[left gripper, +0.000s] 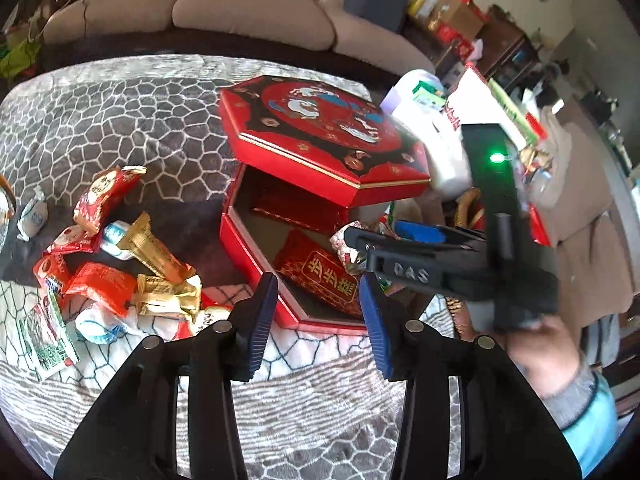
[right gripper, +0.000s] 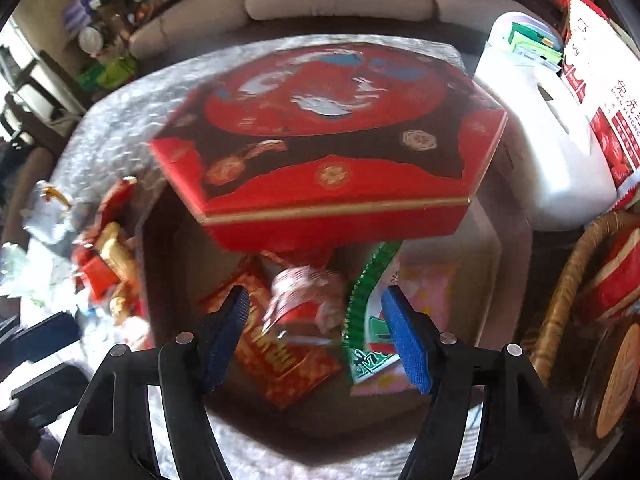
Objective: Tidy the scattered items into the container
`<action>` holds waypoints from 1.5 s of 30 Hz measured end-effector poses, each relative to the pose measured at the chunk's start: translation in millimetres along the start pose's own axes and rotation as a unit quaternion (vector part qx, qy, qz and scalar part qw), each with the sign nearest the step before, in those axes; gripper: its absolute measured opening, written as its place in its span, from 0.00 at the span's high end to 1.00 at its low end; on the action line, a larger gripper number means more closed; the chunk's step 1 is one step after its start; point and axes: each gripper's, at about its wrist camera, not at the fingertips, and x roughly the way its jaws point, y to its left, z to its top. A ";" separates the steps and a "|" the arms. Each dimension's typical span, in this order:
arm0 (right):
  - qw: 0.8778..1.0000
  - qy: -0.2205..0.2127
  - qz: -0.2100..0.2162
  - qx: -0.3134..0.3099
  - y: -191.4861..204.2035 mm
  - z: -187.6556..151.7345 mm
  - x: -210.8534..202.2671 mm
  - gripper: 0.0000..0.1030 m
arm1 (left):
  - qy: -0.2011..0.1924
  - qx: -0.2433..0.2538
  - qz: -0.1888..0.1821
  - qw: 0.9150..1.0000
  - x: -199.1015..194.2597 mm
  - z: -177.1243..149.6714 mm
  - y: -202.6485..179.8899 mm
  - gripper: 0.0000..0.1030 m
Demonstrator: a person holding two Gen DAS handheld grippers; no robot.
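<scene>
A red octagonal box (left gripper: pixel 256 256) stands on the patterned cloth, its decorated lid (left gripper: pixel 320 132) resting askew over its far half. Inside lie a red packet with gold characters (left gripper: pixel 320 280), a silver-red wrapped sweet (right gripper: pixel 308 292) and a green-edged packet (right gripper: pixel 368 320). A pile of scattered snacks (left gripper: pixel 120 264) lies left of the box. My left gripper (left gripper: pixel 318 320) is open and empty, just in front of the box's near rim. My right gripper (right gripper: pixel 316 336) is open and empty above the box's open part; it also shows in the left wrist view (left gripper: pixel 392 248).
A white appliance (right gripper: pixel 536 152) and a red-white snack bag (right gripper: pixel 600 92) stand right of the box. A wicker basket (right gripper: pixel 568 280) sits at the near right. A beige sofa (left gripper: pixel 192 8) runs behind the table. The cloth-covered table (left gripper: pixel 80 120) extends left.
</scene>
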 end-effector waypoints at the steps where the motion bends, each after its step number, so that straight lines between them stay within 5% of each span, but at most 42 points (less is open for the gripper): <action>1: 1.000 0.008 -0.008 -0.005 -0.2 1.9 3.2 0.40 | -0.001 0.000 0.000 1.000 -1.7 0.2 2.8 0.57; 5: 0.999 -0.012 -0.039 -0.029 3.0 6.6 -17.3 0.46 | -0.001 -0.015 -0.014 1.000 -1.1 2.0 16.1 0.57; 10: 0.997 -0.017 -0.002 -0.075 24.4 -2.0 -28.1 0.47 | 0.004 -0.036 -0.030 0.999 8.9 5.1 26.8 0.56; 15: 0.994 0.027 -0.039 -0.096 44.6 5.1 2.4 0.52 | 0.005 -0.044 -0.031 0.999 11.9 6.6 32.4 0.53; 19: 0.991 0.008 -0.106 -0.084 34.6 10.2 -6.4 0.52 | 0.008 -0.062 -0.042 0.997 13.8 11.7 40.3 0.48; 27: 0.999 -0.039 0.009 0.035 -38.6 -18.3 -61.2 0.49 | 0.033 -0.059 -0.079 0.995 56.9 41.7 1.7 0.48; 33: 0.998 -0.034 0.023 0.043 -60.5 -27.6 -73.4 0.45 | 0.044 -0.061 -0.060 0.995 96.6 70.0 -21.1 0.44; 37: 0.995 -0.047 0.088 0.024 -48.2 -28.6 -77.6 0.44 | 0.038 -0.064 -0.040 0.996 108.3 87.3 -18.7 0.44; 45: 0.996 -0.002 0.042 -0.073 13.8 4.2 -26.6 0.51 | 0.036 -0.081 -0.048 0.995 83.6 80.0 5.9 0.44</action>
